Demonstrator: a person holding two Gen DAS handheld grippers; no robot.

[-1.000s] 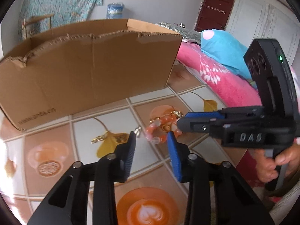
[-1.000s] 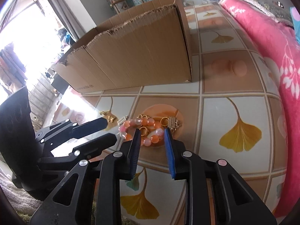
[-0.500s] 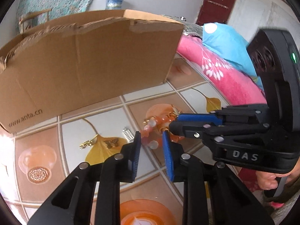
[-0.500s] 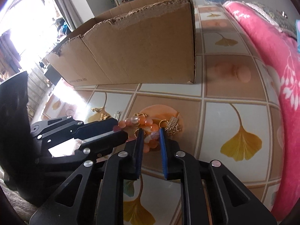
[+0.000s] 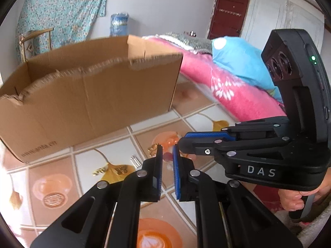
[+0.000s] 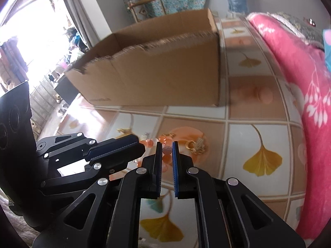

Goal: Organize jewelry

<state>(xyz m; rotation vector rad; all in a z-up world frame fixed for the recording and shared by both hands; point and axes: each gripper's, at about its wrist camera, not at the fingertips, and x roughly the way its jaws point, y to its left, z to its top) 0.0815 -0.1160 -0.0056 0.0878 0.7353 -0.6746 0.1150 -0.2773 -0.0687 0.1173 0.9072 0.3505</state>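
An orange and pink bead bracelet (image 5: 167,155) lies bunched on the tile-patterned surface (image 5: 62,165). My left gripper (image 5: 167,150) has its jaws closing, and one bead sits pinched between the blue pads. From the right, my right gripper (image 5: 183,142) reaches into the same bracelet. In the right wrist view the right gripper (image 6: 166,145) is shut on a bead of the bracelet (image 6: 166,150), and the left gripper (image 6: 141,146) comes in from the left beside it. Part of the bracelet is hidden behind the fingers.
An open cardboard box (image 5: 93,95) stands just behind the jewelry. Loose gold pieces (image 5: 99,171), a small silver clip (image 5: 134,161) and a gold hoop with a charm (image 6: 196,144) lie around the bracelet. A pink blanket (image 6: 300,82) borders the right side. A hand (image 5: 291,198) holds the right gripper.
Both grippers' jaws narrowed from clearly apart to pinching beads of the bracelet. Both views have risen slightly, so the box's inside now shows.
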